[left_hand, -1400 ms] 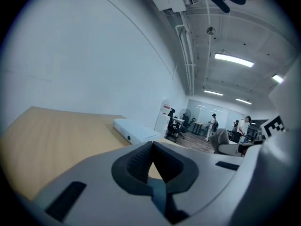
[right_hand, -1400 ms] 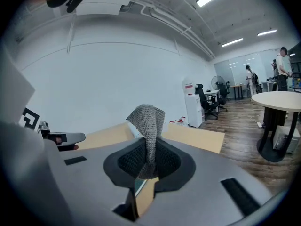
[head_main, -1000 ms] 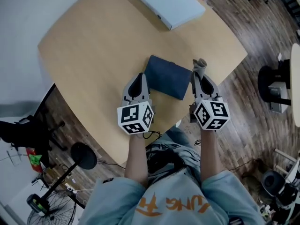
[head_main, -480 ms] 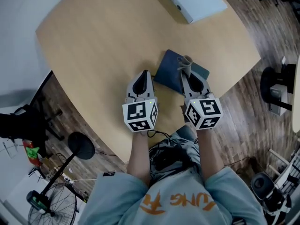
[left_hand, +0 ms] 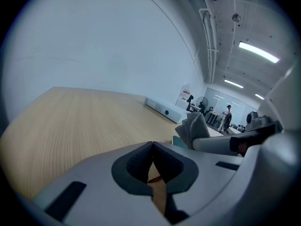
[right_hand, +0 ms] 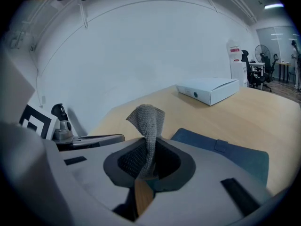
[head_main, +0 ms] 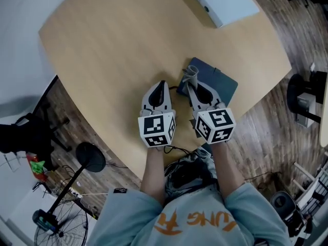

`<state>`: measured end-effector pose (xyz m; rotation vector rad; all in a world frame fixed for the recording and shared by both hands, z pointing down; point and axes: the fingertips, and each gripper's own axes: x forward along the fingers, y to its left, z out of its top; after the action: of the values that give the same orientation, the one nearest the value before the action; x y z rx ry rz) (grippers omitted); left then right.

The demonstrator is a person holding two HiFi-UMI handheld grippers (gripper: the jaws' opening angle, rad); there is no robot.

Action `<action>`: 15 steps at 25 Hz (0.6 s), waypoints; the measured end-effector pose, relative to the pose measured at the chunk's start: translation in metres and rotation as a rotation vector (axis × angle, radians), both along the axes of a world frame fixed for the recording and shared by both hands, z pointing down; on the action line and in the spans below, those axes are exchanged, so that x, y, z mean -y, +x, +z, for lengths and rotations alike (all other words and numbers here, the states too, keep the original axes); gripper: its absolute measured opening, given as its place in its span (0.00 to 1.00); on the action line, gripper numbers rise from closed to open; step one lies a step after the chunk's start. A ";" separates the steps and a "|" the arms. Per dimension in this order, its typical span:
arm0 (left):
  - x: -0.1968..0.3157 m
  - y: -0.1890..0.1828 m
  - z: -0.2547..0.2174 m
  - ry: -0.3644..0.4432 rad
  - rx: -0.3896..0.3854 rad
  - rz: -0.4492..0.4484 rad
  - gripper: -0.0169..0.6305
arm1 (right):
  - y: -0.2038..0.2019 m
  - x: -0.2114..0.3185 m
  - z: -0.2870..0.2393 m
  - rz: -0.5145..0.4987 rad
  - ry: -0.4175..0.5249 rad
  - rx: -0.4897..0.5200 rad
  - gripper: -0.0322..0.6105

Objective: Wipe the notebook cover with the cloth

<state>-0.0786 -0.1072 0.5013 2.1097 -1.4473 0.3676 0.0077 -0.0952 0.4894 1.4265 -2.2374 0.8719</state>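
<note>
A: Left tongs?

B: Pads together, nothing between them. They hang over bare tabletop, just at 9 o'clock of the right tongs, and the two point the same way.

A: And the right?

B: Clamped on the cloth. It is grey knit, and one fold stands up out of the pads past the tips.

A: Notebook?

B: Dark blue, closed, flat on the tabletop. In the head view it lies toward 4 o'clock, close to the near edge, turned at an angle to it. A tab of the same blue crosses the cover. The right tongs reach over its 9 o'clock corner, and the cloth's free end shows at its 11 o'clock edge. Whether the cloth touches the cover cannot be told.

A: Anything else on the tabletop?

B: A white box at 1 o'clock, at the far end, well apart from the notebook.
</note>
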 end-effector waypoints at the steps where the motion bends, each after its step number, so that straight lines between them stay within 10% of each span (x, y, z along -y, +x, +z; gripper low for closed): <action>1: -0.001 -0.002 0.002 -0.002 0.013 0.003 0.05 | -0.004 -0.002 0.004 -0.005 -0.011 0.000 0.10; 15: -0.005 -0.011 0.007 -0.004 0.046 0.001 0.05 | -0.021 -0.017 0.043 -0.042 -0.164 -0.032 0.10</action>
<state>-0.0898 -0.1026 0.5084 2.1114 -1.4699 0.4214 -0.0134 -0.0781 0.5322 1.3055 -2.1115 0.9871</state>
